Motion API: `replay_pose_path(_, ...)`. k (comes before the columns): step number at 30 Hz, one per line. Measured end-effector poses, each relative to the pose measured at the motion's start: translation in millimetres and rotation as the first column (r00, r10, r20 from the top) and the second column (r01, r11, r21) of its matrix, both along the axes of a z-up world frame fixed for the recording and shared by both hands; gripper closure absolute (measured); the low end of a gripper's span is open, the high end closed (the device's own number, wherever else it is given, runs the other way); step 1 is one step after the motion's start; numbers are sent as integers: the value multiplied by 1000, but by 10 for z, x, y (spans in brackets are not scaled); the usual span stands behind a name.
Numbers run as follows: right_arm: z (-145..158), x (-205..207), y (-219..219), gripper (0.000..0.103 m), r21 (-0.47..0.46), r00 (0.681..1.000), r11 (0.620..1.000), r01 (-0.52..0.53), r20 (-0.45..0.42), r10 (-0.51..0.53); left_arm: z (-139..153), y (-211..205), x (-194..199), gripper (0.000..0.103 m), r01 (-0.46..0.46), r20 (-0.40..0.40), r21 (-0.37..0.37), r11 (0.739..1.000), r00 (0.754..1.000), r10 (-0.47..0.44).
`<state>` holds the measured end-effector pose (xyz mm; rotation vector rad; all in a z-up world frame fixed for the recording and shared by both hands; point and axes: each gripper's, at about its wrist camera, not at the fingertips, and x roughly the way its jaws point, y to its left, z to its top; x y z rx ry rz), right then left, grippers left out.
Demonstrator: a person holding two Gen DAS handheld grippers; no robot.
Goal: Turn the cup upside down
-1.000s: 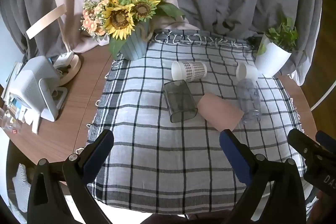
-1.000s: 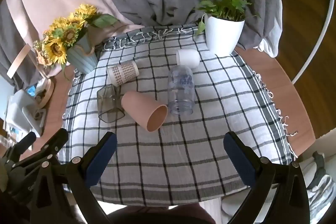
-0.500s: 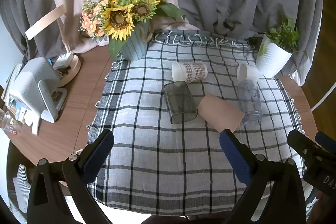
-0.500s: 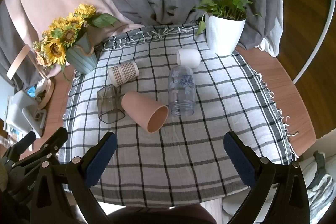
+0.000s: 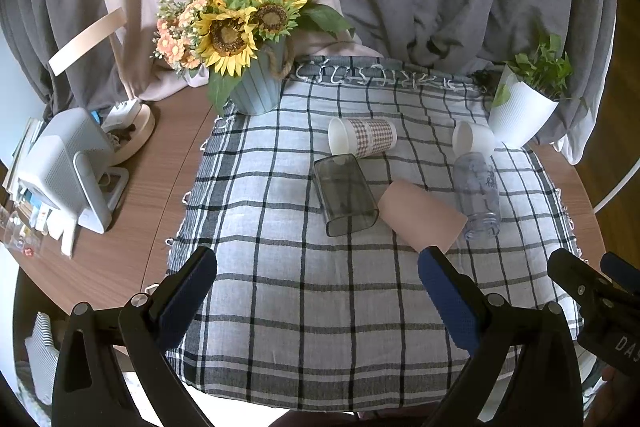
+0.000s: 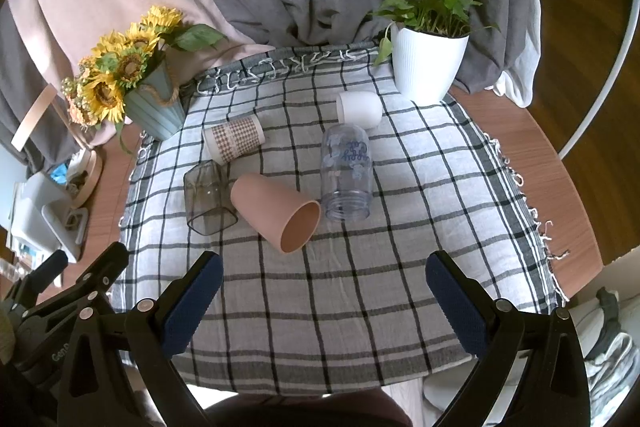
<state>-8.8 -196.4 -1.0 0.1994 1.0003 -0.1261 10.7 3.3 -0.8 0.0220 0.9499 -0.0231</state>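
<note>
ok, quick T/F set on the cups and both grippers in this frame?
1. All five cups lie on their sides. True.
2. The pink cup opens toward the camera. True.
3. The left gripper is shut on the grey tinted cup. False: it is open and holds nothing.
4. The white cup sits beside the sunflower vase. False: it lies near the white plant pot.
5. The right gripper is open, short of the cups. True.
6. The clear cup stands upright. False: on its side.
</note>
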Motion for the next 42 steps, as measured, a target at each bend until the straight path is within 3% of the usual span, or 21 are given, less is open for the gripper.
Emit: replay_pose_path(42,-9,10,5,1,1,1000,1000,-2,-7,2,-83,9,-64,0,-3,-8,1,1000,1000,3)
